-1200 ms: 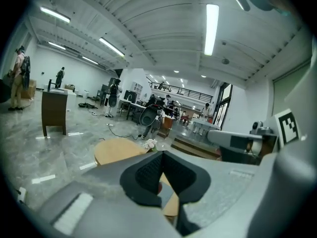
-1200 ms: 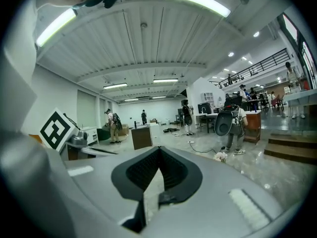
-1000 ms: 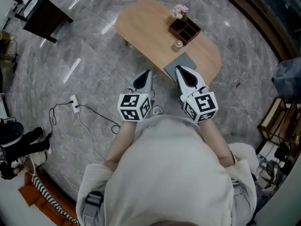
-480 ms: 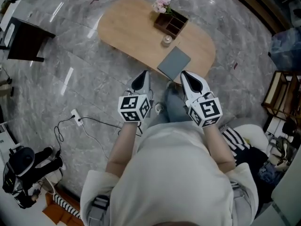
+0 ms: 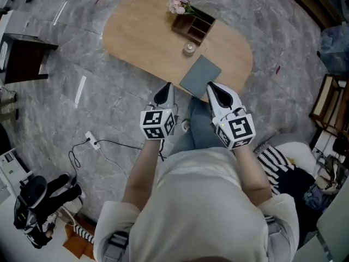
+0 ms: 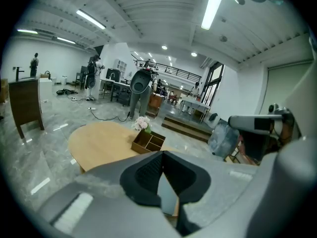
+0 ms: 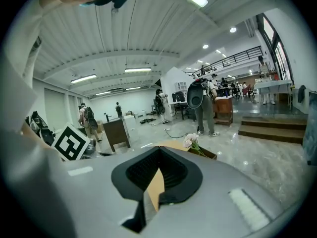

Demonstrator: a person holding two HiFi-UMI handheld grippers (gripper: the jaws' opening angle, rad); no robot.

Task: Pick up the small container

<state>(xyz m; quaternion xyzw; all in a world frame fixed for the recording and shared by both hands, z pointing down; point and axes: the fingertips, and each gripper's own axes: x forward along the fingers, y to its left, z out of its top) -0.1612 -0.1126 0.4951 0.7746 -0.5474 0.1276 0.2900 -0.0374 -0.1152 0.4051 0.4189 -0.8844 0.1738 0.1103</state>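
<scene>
Grippers first: left gripper and right gripper hang side by side mid-frame, close to the person's body. Both have their jaws pressed together with nothing in them, so I'd say they're being carried, not working. Just past their tips a grey mat lies at the near edge of the oval table. The small container stands beyond the mat in the upper middle, just short of the wooden organizer with flowers. Bare tabletop on its left leaves room for a side approach; the organizer crowds the far side.
</scene>
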